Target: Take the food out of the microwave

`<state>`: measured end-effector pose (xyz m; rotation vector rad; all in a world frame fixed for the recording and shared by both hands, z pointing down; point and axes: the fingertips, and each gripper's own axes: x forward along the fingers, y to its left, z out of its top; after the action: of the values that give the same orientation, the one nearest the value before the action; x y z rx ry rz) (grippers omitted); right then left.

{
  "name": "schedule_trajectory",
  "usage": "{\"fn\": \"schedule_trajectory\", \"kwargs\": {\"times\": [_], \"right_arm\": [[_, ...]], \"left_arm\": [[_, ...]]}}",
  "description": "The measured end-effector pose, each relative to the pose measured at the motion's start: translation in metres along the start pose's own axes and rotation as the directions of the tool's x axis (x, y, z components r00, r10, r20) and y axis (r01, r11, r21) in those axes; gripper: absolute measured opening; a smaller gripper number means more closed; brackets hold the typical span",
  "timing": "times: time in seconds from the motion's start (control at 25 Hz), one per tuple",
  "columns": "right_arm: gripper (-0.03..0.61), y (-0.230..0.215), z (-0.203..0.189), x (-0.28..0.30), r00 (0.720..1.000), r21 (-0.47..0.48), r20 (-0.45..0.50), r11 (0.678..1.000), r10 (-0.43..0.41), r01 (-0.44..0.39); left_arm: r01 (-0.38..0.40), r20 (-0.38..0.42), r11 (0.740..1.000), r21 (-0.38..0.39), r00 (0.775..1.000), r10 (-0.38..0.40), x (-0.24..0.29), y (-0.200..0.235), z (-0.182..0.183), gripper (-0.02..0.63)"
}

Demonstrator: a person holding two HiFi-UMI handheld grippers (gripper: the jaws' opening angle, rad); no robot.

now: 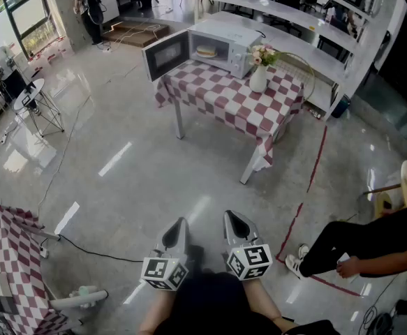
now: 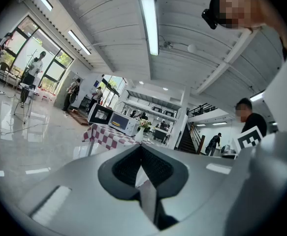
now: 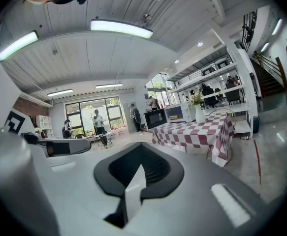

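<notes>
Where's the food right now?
Head view, upper middle: the food lies inside the open microwave on the table, just left of the vase.

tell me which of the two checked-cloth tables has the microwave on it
The far table: it bears the microwave, door open, and a flower vase. The near table, lower left in the head view, shows neither.

We look over a glossy grey floor [image 1: 154, 180] streaked with light and crossed by a red tape line [image 1: 320, 152]. A table [image 1: 179, 123] under a red-and-white checked cloth [image 1: 220, 100] stands before long white shelves [image 1: 294, 9]. Tall windows [image 1: 25, 16] fill the left side, with a small tripod stand [image 1: 37, 103] near them. Above us, tube lights [image 2: 149, 23] run along a white plank ceiling [image 2: 109, 28], and stairs [image 2: 186, 137] rise at the far right.
</notes>
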<state>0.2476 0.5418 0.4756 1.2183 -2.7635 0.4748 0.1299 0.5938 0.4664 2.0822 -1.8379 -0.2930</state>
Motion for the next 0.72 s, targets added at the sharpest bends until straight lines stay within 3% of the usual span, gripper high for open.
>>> {"fn": "schedule_trajectory", "kwargs": {"times": [0.2, 0.72], "right_arm": [[0.002, 0.003, 0.013, 0.004, 0.999, 0.004, 0.038, 1.0, -0.015, 0.015], [0.002, 0.007, 0.008, 0.013, 1.0, 0.02, 0.018, 1.0, -0.018, 0.018]], "left_arm": [[-0.016, 0.013, 1.0, -0.002, 1.0, 0.016, -0.001, 0.005, 0.001, 0.009], [-0.032, 0.025, 0.999, 0.029, 0.999, 0.031, 0.004, 0.009, 0.006, 0.009]]}}
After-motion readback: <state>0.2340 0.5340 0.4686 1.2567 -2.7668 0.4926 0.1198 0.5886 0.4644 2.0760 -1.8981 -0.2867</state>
